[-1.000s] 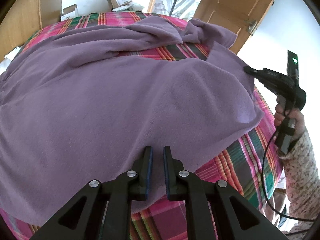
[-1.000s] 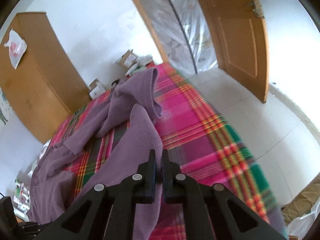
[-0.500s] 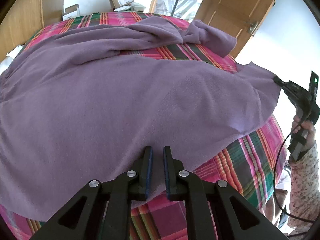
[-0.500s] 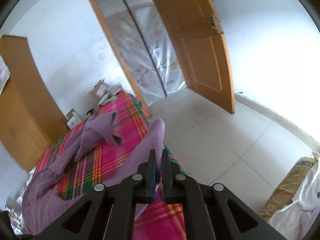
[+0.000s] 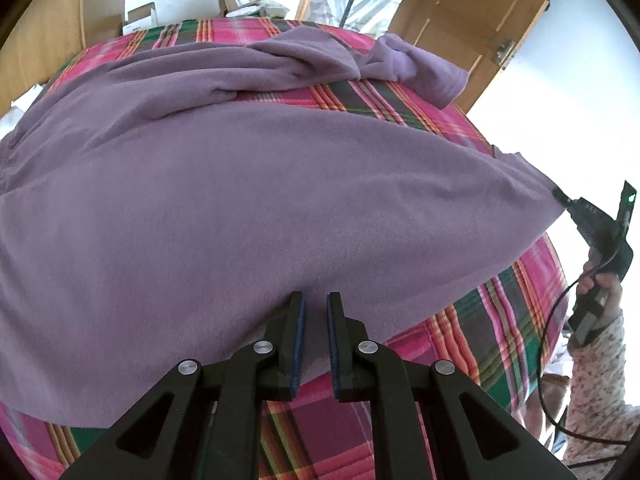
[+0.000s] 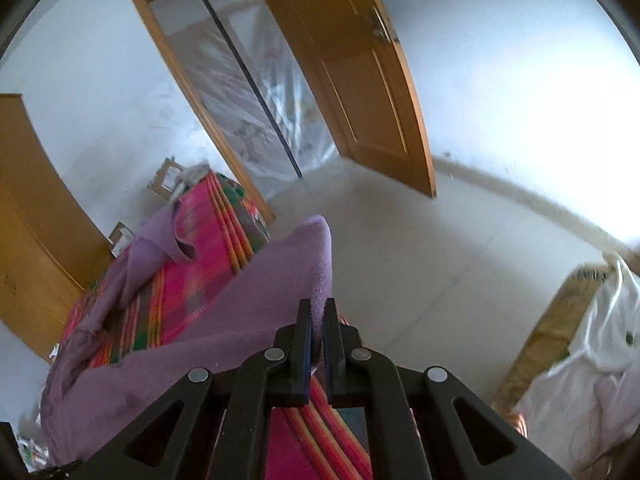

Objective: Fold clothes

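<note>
While the purple garment [image 5: 248, 200] is pinched by both the left gripper [image 5: 313, 308] and right gripper [image 6: 316, 312], its hem should be kept taut along the bed's [image 5: 500, 320] near edge.

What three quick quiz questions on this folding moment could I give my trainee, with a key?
1. True or false: the right gripper is shut on the purple garment.
2. Which surface lies under the garment: A) a bare wooden table, B) a plaid bedspread, C) a white sheet?
3. Fill in: in the left wrist view, the right gripper pulls the garment's edge out past the bed's ____ side.

Key
1. True: a fold of the cloth is pinched between its pads.
2. B.
3. Right: the cloth stretches to it there. The left gripper grips the garment's near edge.
</note>
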The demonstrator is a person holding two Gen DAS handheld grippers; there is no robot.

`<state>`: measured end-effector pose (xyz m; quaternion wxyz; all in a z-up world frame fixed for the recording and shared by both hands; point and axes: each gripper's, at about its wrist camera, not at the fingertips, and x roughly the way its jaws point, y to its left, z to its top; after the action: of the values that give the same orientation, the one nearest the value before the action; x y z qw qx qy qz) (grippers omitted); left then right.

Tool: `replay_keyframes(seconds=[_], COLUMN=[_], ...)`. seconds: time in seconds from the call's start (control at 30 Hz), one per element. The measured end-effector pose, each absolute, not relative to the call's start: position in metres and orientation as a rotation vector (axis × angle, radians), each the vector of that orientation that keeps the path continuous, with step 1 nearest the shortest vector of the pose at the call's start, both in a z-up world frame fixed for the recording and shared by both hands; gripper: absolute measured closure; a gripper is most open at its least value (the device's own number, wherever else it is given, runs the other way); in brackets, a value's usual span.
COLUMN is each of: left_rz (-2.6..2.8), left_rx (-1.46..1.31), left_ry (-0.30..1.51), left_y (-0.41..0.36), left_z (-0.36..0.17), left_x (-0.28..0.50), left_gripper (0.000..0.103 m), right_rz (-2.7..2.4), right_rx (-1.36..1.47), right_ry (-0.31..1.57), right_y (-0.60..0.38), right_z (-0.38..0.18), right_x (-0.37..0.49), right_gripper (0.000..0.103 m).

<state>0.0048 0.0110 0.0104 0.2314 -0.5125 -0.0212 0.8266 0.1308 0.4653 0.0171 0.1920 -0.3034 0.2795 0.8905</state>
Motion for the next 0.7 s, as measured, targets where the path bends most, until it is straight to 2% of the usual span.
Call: replay_keyframes(seconds=[0.2, 0.3, 0.5, 0.57, 0.7], left_rz=[2.268, 2.268, 2.249, 2.239, 2.227], left_rx=[-1.415, -1.408, -1.388, -1.383, -1.379], left_ry=[-0.041, -0.040, -0.020, -0.015, 0.012], left_y=[0.016, 0.025, 0.039, 0.044, 0.054], left_z=[0.011, 0.011, 0.013, 0.014, 0.015], left_x=[0.006, -0.002, -0.009, -0.010, -0.017], left_gripper=[0.092, 0.092, 0.092, 0.092, 0.092], right_rz=[2.498, 2.494, 2.565, 2.579, 2.525], right_rx=[-0.935, -0.911, -0.971, -1.065, -1.204], right_ry=[0.778, 0.669, 0.536, 0.544, 0.649], right_y=[0.471, 0.468, 0.466, 0.473, 0.499], right_z=[0.013, 0.024, 0.032, 0.025, 0.003], right_x=[0.133, 0.130, 0.088, 0.065, 0.037], right_gripper=[0.096, 0.092, 0.079, 0.068, 0.067])
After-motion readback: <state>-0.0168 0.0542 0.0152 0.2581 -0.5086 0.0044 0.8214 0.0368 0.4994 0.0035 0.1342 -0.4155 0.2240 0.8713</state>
